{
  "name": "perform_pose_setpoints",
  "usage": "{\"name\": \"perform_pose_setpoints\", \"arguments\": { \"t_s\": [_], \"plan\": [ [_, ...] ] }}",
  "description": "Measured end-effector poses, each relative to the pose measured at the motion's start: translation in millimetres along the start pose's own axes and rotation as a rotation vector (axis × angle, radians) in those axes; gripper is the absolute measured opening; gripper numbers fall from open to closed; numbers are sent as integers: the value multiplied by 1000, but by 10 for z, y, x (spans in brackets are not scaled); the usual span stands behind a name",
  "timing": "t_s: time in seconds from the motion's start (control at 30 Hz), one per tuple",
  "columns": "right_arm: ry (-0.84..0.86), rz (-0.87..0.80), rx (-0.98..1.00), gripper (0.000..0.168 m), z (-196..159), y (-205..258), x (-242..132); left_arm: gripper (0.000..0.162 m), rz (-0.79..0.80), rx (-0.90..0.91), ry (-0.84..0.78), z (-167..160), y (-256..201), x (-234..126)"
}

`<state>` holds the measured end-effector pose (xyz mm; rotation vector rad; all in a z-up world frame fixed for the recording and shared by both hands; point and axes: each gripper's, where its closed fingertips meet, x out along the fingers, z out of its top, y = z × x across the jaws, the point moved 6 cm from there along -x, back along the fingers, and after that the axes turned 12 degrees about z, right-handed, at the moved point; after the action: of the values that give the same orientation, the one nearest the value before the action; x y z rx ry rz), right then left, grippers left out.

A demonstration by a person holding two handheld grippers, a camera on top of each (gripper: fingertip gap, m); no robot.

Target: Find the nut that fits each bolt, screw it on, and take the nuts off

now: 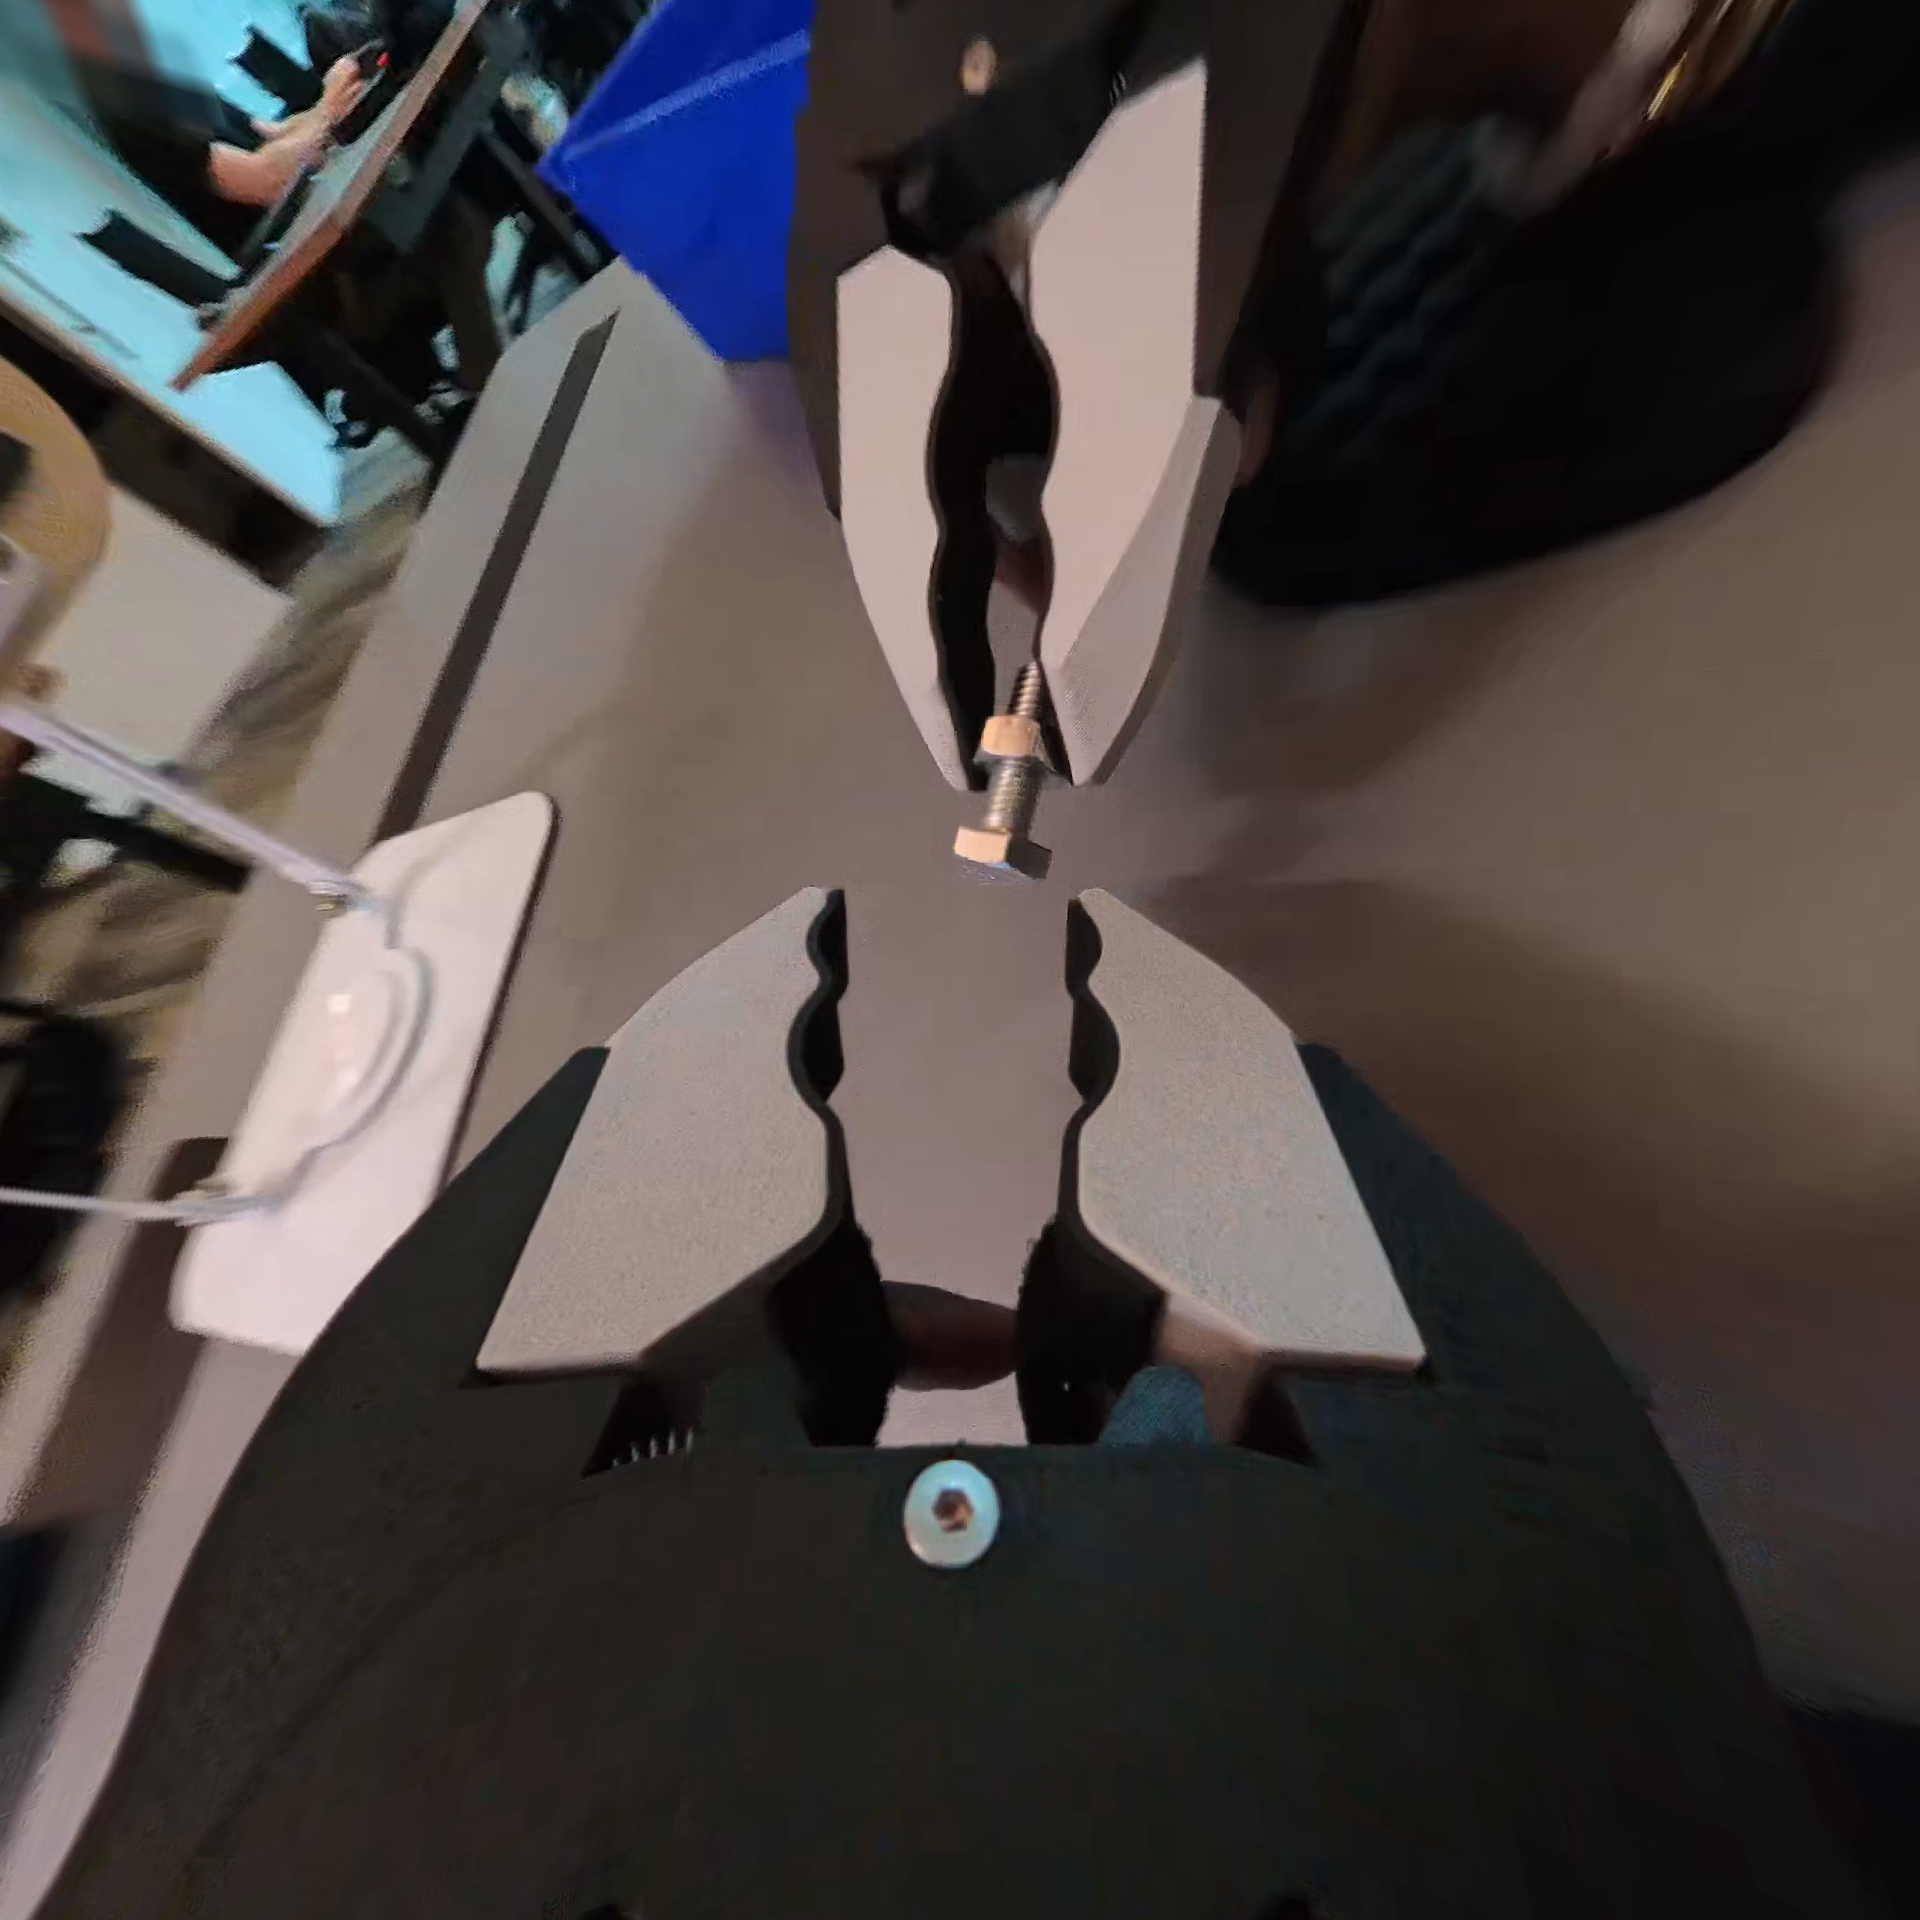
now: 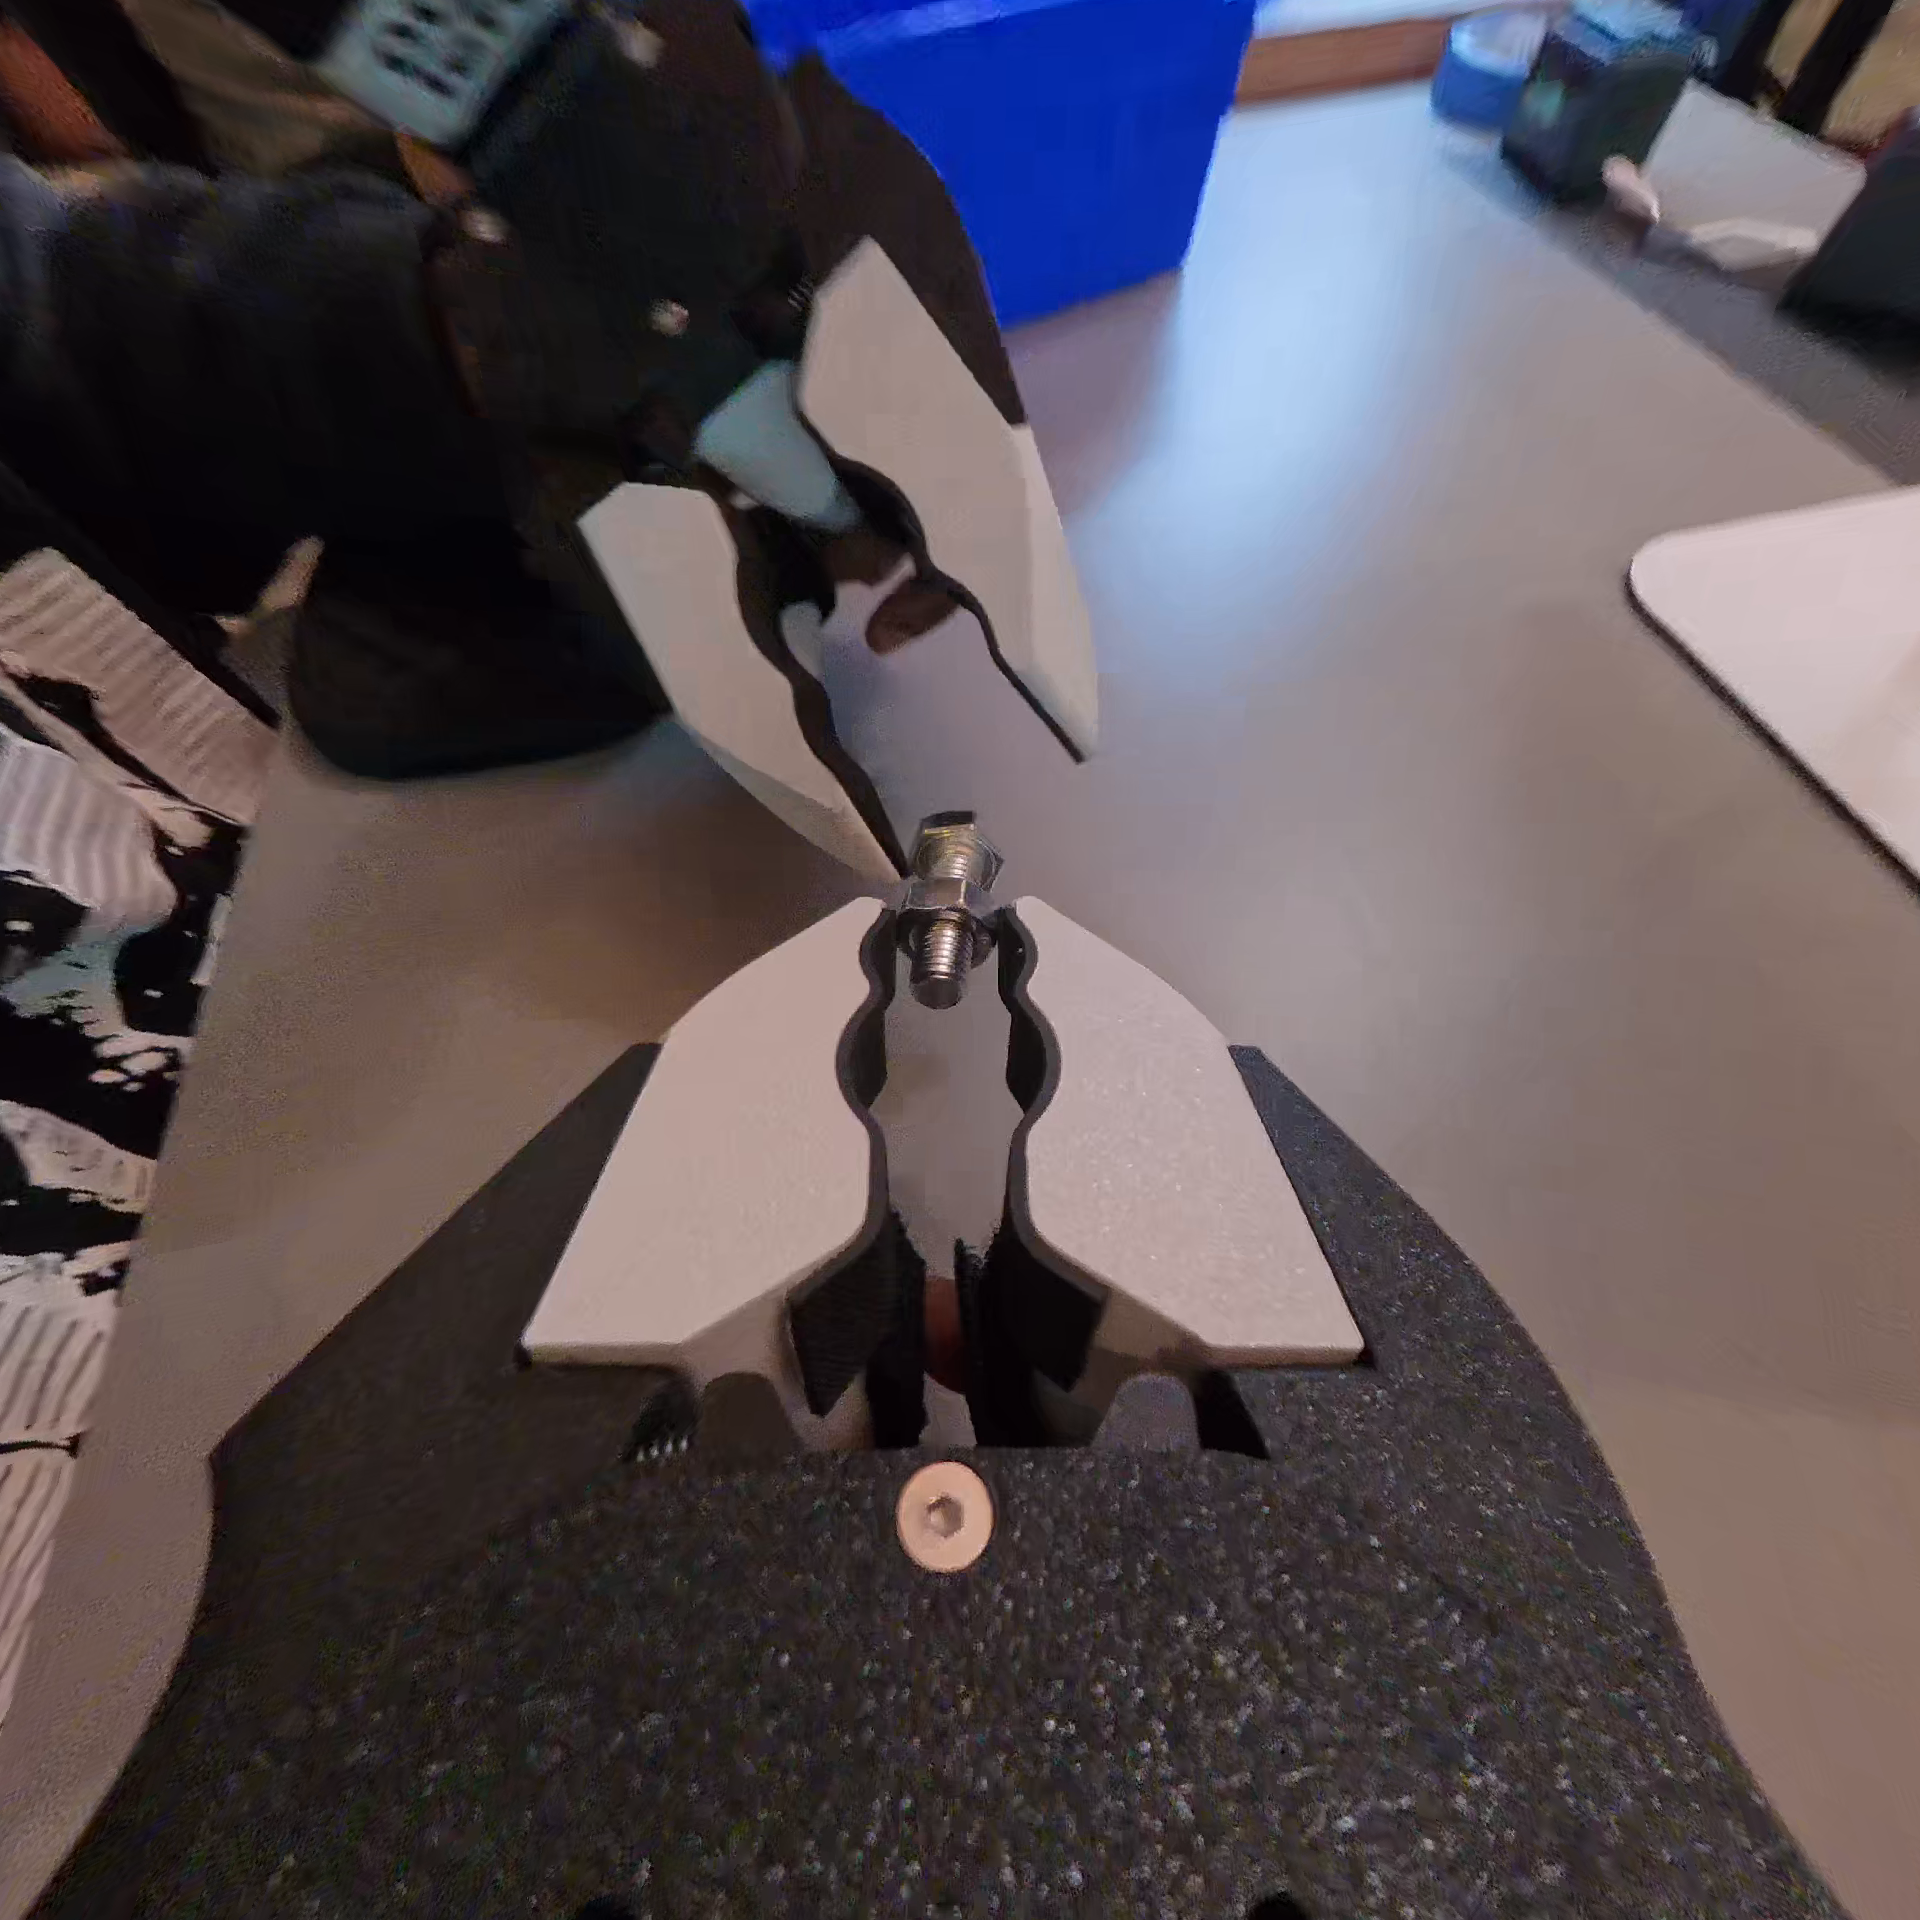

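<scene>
The right claw [image 2: 948, 914] pinches the nut [image 2: 940, 902] on a small steel bolt [image 2: 943, 940], held above the table [image 2: 1351, 831]. The left claw [image 1: 956, 904] stands wide, empty, near the bolt head. Light, hard, slippery metal; I'd grip the head's flats.

Soft indoor light, strong wide-angle warping, left view's edges smeared with blur

Your two wrist cameras face each other at close range over the grey matte tabletop [image 1: 1455, 1039], each looking along its own fingers, both sharing the small silver threaded bolt [image 1: 1006, 805] [image 2: 940, 935] and blue plastic bin [image 1: 707, 187] [image 2: 1060, 135].
</scene>
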<state>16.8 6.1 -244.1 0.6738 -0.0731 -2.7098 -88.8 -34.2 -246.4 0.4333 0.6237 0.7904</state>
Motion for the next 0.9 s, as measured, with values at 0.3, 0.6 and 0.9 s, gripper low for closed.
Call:
{"name": "perform_pose_setpoints", "arguments": {
  "t_s": [0.3, 0.6, 0.9],
  "plan": [
    [11, -22, 61, 19, -4, -32, 42, 36, 129, 237, 155, -50, -164, 189],
    [55, -37, 22, 19, -9, -8, 99, 21, 141, 225, 197, -59, -189, 225],
    [97, -72, 24, 19, -22, -17, 139, 20, 162, 231, 273, -90, -211, 262]
  ]
}}
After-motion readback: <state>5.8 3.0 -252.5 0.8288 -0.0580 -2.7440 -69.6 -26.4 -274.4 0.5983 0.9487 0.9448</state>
